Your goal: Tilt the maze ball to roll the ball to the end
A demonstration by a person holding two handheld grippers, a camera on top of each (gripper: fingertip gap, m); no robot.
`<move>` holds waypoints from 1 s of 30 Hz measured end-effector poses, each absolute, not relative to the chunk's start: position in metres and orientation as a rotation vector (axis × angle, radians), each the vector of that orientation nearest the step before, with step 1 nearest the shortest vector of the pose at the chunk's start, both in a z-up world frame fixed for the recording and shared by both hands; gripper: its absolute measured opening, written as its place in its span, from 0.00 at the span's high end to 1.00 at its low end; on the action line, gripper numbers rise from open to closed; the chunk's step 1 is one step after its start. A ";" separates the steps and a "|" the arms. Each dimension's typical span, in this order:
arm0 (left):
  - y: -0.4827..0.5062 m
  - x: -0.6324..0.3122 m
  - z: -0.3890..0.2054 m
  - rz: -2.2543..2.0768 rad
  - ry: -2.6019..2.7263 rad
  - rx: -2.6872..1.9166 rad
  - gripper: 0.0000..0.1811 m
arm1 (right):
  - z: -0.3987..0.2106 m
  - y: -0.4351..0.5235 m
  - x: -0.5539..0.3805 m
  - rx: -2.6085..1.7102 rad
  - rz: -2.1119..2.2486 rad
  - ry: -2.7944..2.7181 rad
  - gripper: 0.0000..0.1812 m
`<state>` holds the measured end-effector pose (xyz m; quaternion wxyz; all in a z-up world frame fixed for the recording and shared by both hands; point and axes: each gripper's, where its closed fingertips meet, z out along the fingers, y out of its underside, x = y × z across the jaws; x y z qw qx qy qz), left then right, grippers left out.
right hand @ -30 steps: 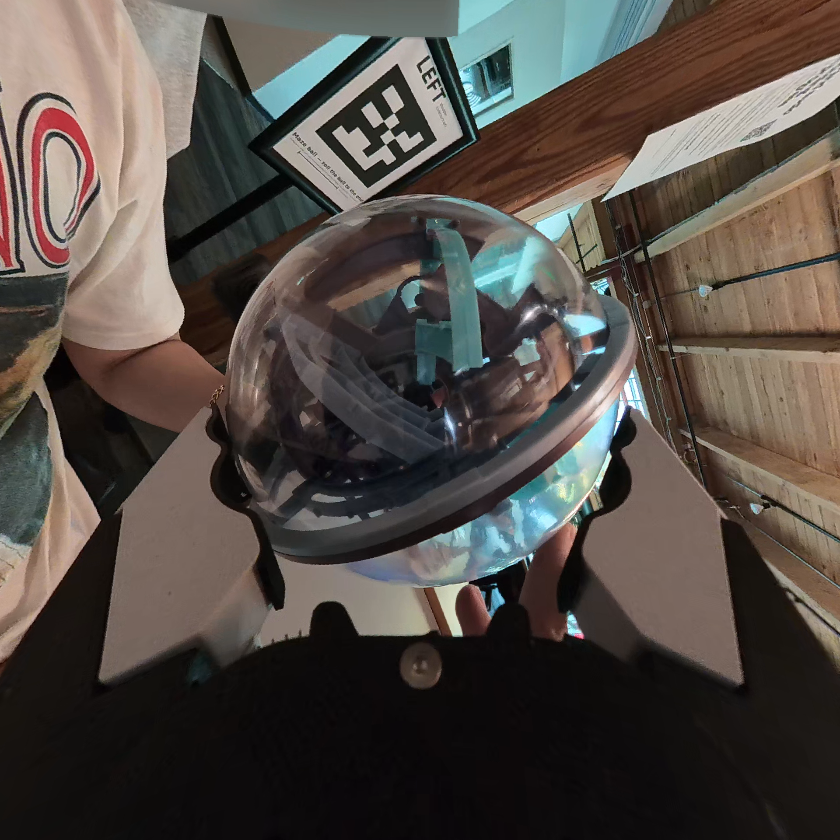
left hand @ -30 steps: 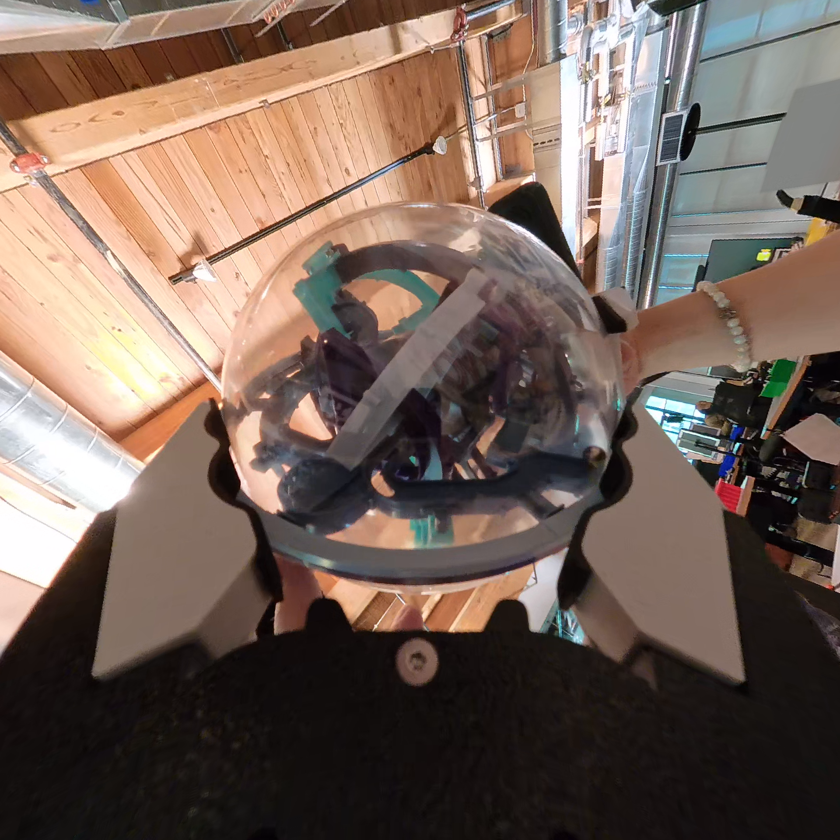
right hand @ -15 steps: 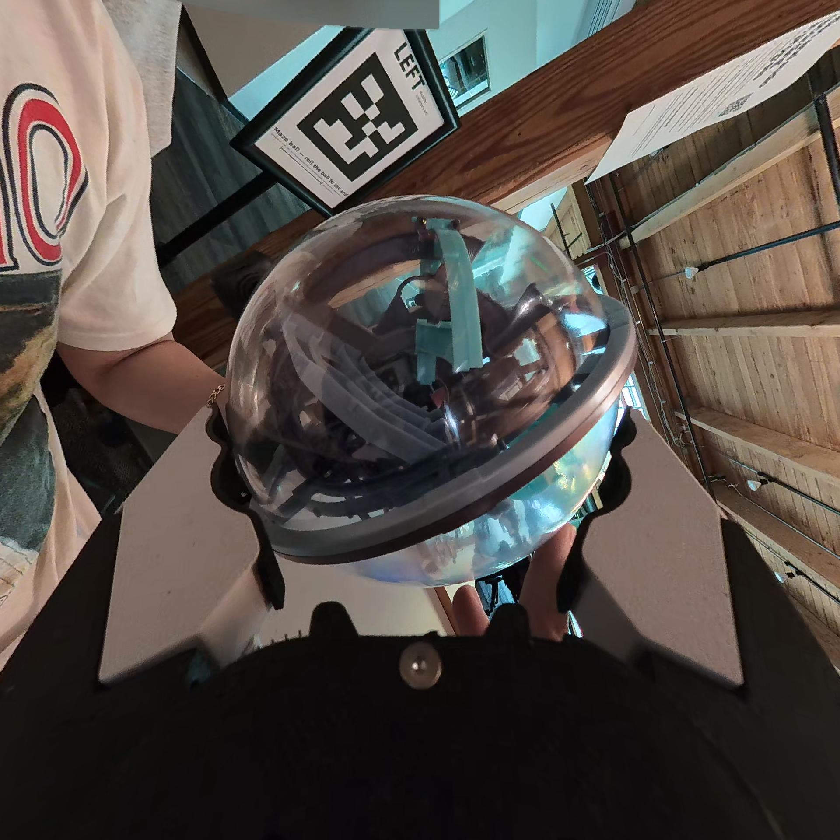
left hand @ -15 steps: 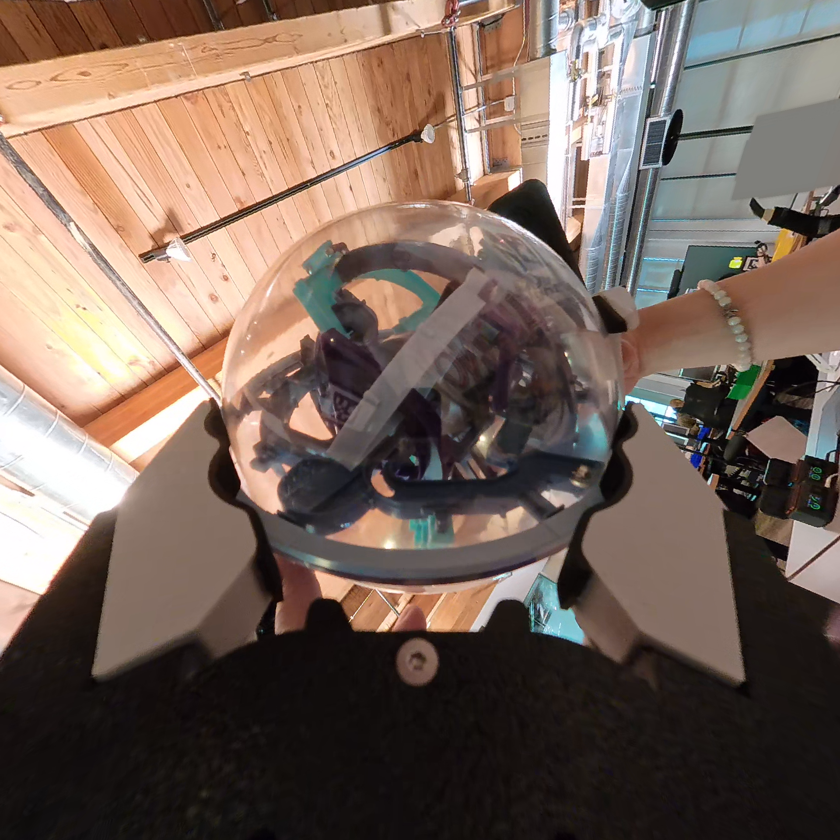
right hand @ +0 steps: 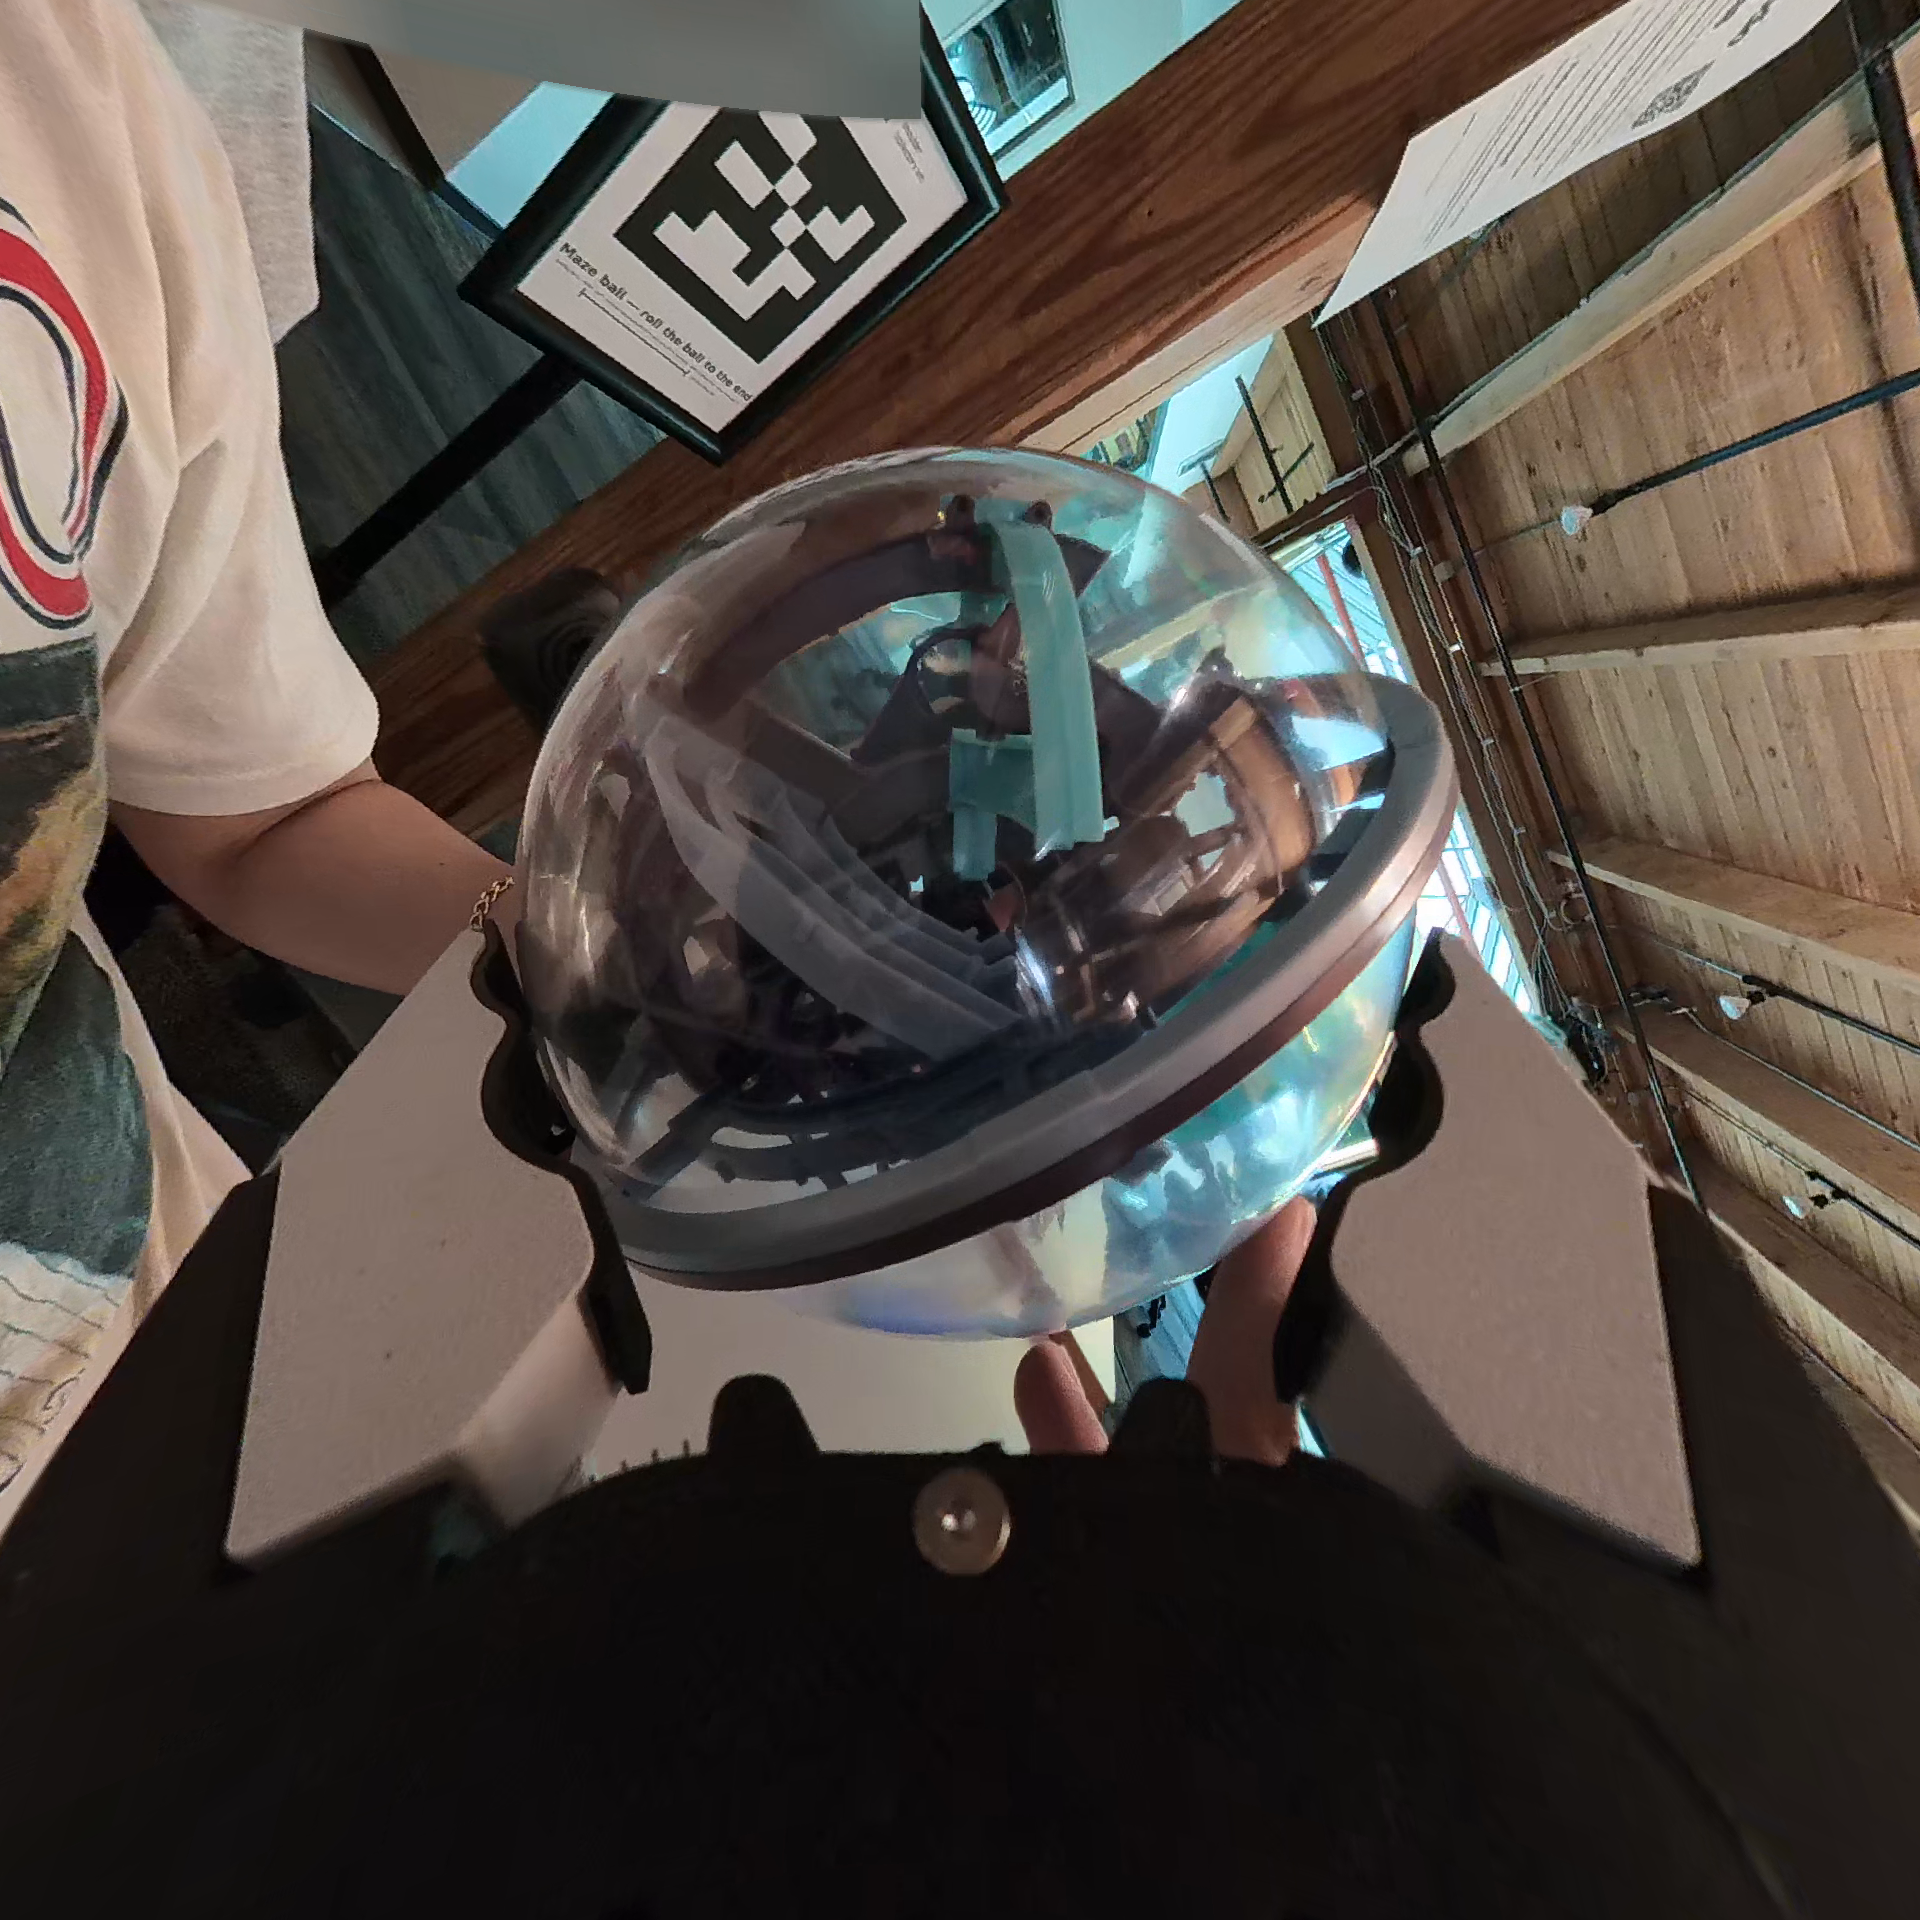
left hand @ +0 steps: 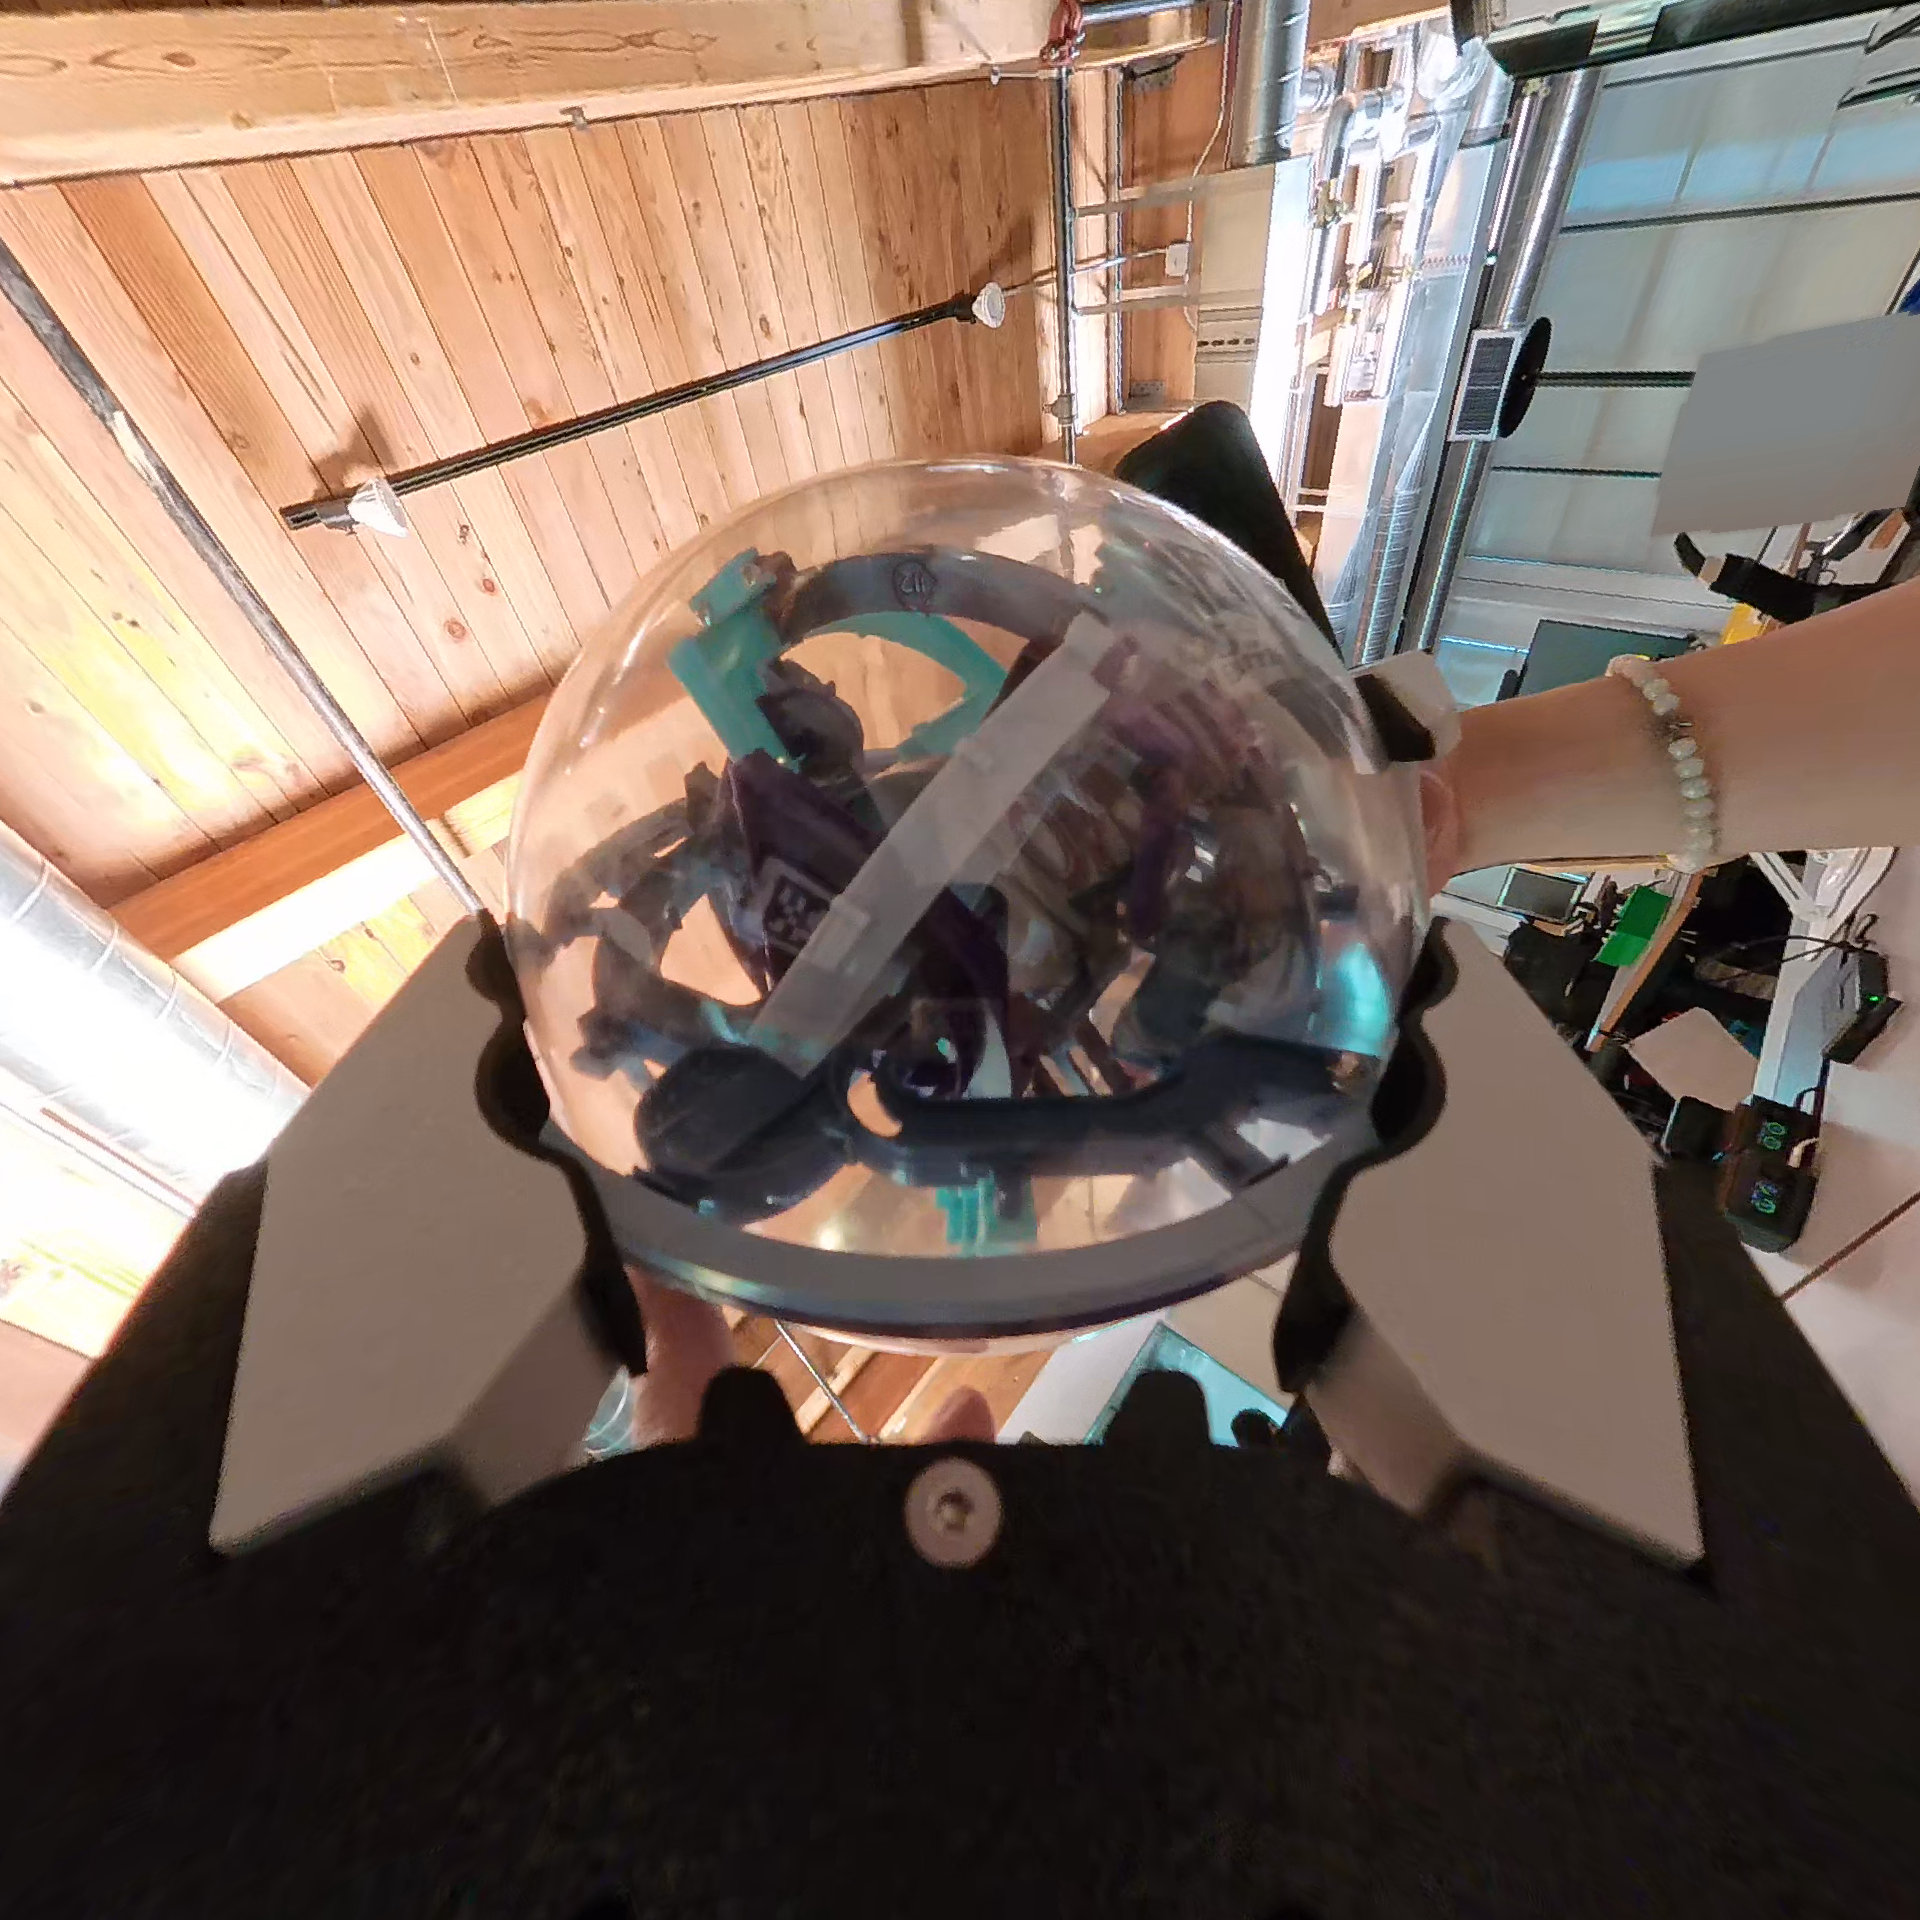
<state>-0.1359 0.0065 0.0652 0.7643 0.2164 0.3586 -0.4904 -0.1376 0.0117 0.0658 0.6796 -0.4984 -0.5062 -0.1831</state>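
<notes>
Ceiling: above me I see wood planks (left hand: 343,312) crossed by a black light track (left hand: 644,405).
Duct: a silver pipe (left hand: 94,997) runs at my left.
Sign: a black-framed marker card (right hand: 748,208) leans on a wooden beam (right hand: 1143,260).
Paper: a white sheet (right hand: 1558,135) hangs nearby.
Shelves: I see bare wooden boards (right hand: 1714,644).

You are looking up at a wooden plank ceiling (left hand: 436,343) carrying a black light rail (left hand: 644,405), while a silver duct (left hand: 114,1018) is catching what is probably daylight.
</notes>
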 end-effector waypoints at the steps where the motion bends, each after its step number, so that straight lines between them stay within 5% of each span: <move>1: 0.007 -0.135 0.065 -1.077 0.786 0.462 0.13 | 0.066 0.012 -0.137 -1.129 -0.408 -1.126 0.13; 13: 0.020 -0.072 0.039 -1.474 1.125 0.193 0.13 | 0.041 0.025 -0.073 -1.332 -0.208 -0.589 0.13; 30: 0.017 0.043 -0.127 -1.676 1.639 -0.117 0.13 | -0.132 0.023 0.044 -1.481 0.032 -0.012 0.13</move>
